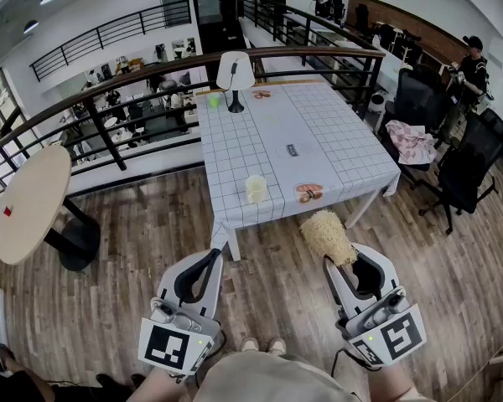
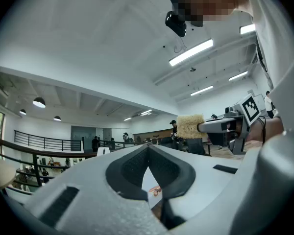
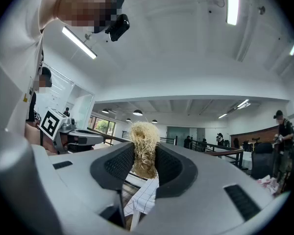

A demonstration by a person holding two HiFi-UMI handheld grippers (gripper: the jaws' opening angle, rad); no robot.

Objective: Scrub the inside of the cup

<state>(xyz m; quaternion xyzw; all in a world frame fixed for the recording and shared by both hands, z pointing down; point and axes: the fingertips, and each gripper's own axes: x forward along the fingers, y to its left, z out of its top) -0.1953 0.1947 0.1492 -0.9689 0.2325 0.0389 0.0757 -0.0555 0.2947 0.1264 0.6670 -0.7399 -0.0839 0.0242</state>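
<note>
**Status.** The cup [image 1: 256,188] stands upright on the desk [image 1: 268,132] with nothing touching it. The desk's front edge runs just on the person's side of the cup. Scrubbing is judged not yet begun.

**Left claw** [image 2: 148,150]. The jaws are together with nothing between them. The claw sits on the person's side of the cup and to its left, well apart from it, over the wooden floor [image 1: 109,300].

**Right claw** [image 3: 144,161]. It is clamped on a fibrous scrubber [image 1: 325,234]. The pads grip one end only, and most of the scrubber projects past the tips toward the cup. This claw sits on the person's side of the cup and to its right, also well apart from it.

**Hazards from this state**

- Unsecured cup. The cup looks light. If the scrubber enters before the left claw has opened and closed on the cup's wall, the push is likely to tip the cup or slide it over the desk's edge.
- Closed left claw. If it reaches the cup with the jaws together, it will knock the cup rather than grasp it.
- Shallow hold on the scrubber. Twisting inside the cup could bend the scrubber or pull it from the pads.
- Wide scrubber. If it is wider than the cup's mouth, a forced entry would press the rim sideways.
</note>
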